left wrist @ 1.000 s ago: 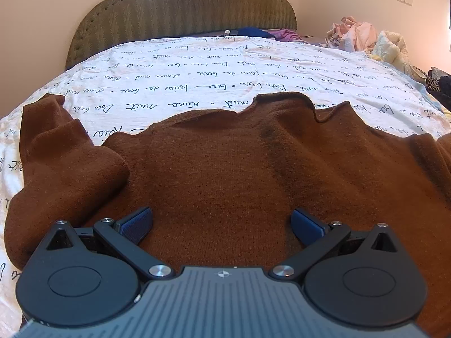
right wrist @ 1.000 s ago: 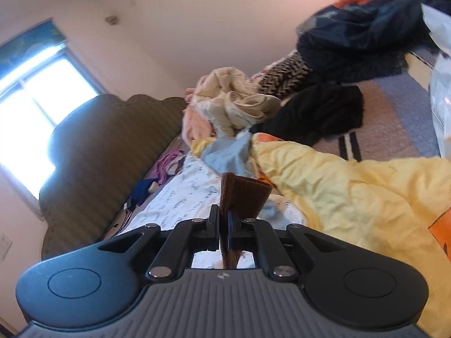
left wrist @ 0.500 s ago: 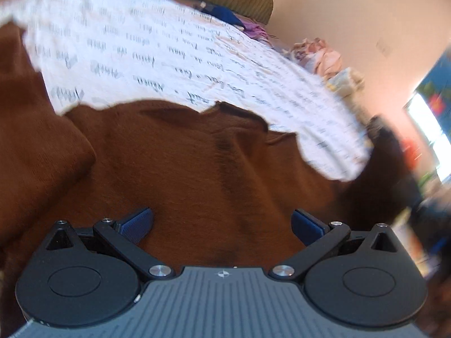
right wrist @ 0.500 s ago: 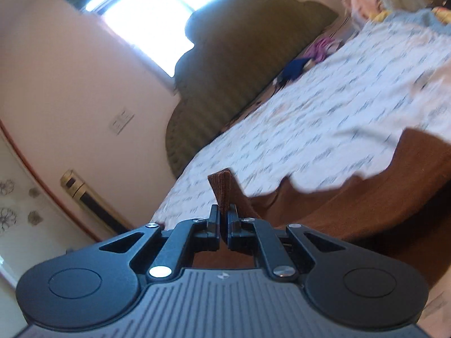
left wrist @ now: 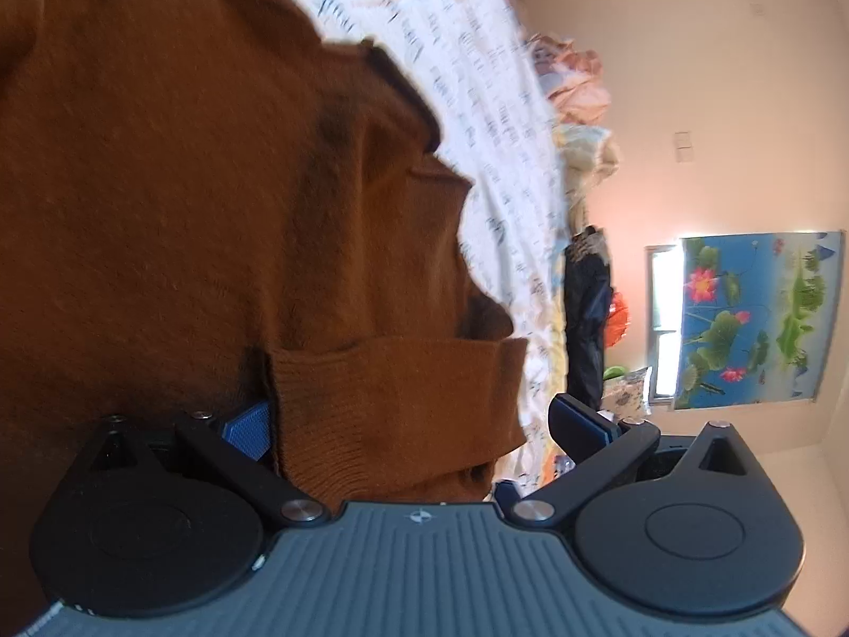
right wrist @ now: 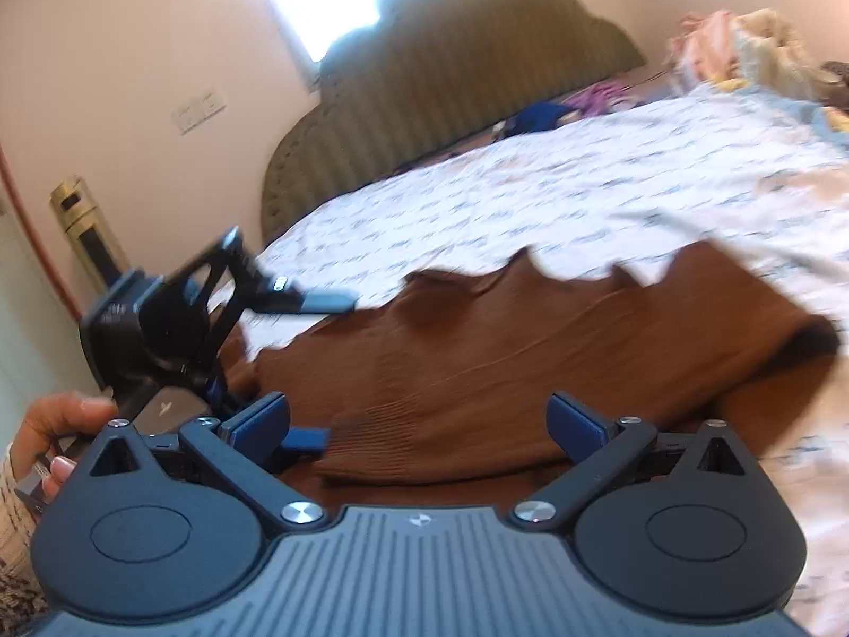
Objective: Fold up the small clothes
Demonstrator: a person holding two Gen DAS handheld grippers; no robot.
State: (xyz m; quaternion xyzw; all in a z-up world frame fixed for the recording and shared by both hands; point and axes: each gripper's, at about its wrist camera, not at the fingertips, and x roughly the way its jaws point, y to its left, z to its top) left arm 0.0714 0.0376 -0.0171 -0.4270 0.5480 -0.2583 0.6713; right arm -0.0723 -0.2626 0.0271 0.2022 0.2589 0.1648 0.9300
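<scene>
The brown ribbed-knit sweater (right wrist: pixel 530 350) lies on the bed (right wrist: pixel 530 201); the right tool (right wrist: pixel 416 422) is opening, pads clear of its cuff; the left tool (left wrist: pixel 411 422) stands wide apart.

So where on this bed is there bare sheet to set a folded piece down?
Bare printed sheet runs between the brown sweater's far edge and the headboard. The far right corner is crowded with a clothes pile. Near the left gripper, the sleeve cuff fills the space.
</scene>
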